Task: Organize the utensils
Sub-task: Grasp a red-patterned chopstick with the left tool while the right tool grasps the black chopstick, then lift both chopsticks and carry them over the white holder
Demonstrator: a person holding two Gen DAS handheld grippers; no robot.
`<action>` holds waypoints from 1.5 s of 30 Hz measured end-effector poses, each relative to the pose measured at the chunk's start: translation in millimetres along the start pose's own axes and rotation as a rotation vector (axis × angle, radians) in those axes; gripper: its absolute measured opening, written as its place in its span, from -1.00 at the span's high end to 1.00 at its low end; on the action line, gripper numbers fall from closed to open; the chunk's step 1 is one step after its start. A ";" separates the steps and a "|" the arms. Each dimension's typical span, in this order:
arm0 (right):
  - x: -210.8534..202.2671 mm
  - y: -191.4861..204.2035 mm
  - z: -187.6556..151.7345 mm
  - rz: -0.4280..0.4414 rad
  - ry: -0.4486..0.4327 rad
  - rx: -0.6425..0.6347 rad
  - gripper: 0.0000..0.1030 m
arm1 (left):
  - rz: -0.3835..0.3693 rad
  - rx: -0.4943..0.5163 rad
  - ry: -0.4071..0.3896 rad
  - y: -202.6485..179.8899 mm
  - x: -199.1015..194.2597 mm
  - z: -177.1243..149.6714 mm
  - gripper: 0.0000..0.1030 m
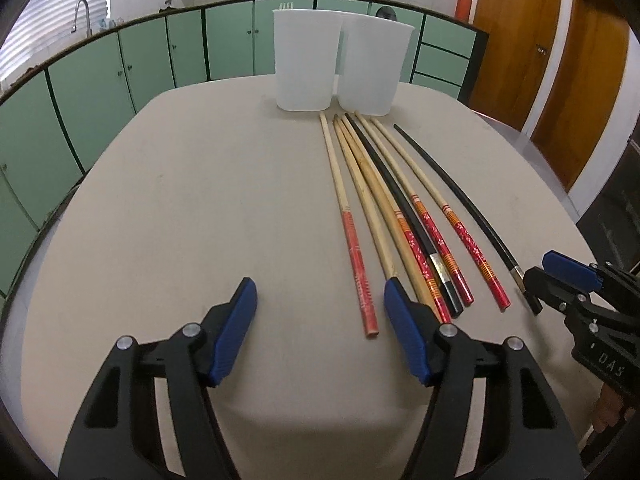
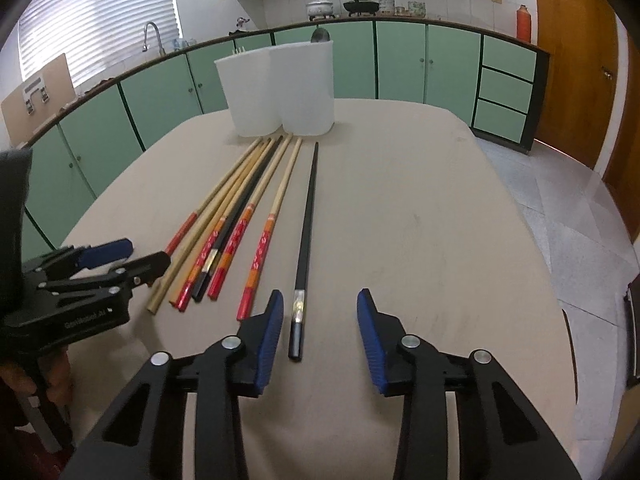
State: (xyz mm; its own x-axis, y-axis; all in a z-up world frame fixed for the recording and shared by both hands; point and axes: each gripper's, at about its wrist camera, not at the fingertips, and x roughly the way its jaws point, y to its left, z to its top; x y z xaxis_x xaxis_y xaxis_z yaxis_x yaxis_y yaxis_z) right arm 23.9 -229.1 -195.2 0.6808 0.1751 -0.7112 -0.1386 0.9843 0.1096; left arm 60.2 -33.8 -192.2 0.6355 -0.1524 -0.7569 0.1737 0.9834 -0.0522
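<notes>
Several chopsticks (image 1: 376, 200) lie side by side on the beige table (image 1: 180, 200), pointing at two white tubs (image 1: 304, 60) (image 1: 374, 68). My left gripper (image 1: 319, 286) is open low over the table, and the red end of the leftmost chopstick (image 1: 362, 280) lies between its fingers, untouched. One black chopstick (image 2: 308, 216) lies apart at the right of the row. My right gripper (image 2: 320, 295) is open around its near end, which lies close to the left pad (image 2: 272, 320) without being pressed. Each gripper shows at the edge of the other's view: the right gripper (image 1: 552, 280), the left gripper (image 2: 128, 258).
Fork tines (image 2: 240, 51) stick up from the left tub (image 2: 250, 92) and a spoon bowl (image 2: 320, 35) from the right tub (image 2: 308, 88). Green cabinets (image 2: 400, 64) run behind the table, with a sink tap (image 2: 152, 36) at the left and wooden doors (image 1: 516, 40) at the right.
</notes>
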 end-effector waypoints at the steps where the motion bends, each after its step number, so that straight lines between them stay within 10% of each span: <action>1: 0.6 0.6 -1.5 0.002 0.003 0.000 0.33 | 0.004 0.002 0.002 -0.5 -0.3 -0.2 -0.24; 22: -1.8 14.5 -15.0 -0.006 -0.012 -0.037 0.67 | 0.047 0.001 0.004 -2.9 -3.9 -1.3 -0.06; 31: -1.2 16.3 -12.9 0.001 -0.013 -0.038 0.86 | 0.011 0.032 0.001 -12.3 -5.0 -1.7 0.89; 45: -58.6 9.3 33.8 0.022 -0.159 -0.049 0.87 | 0.005 0.036 -0.150 -6.0 -66.9 37.0 0.90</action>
State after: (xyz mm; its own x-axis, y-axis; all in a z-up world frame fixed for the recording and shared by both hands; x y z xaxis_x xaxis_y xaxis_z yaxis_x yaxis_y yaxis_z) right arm 7.1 -229.4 -129.1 0.7820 0.2019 -0.5896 -0.1867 0.9785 0.0873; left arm 44.4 -33.1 -117.2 0.7410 -0.1629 -0.6514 0.1949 0.9805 -0.0235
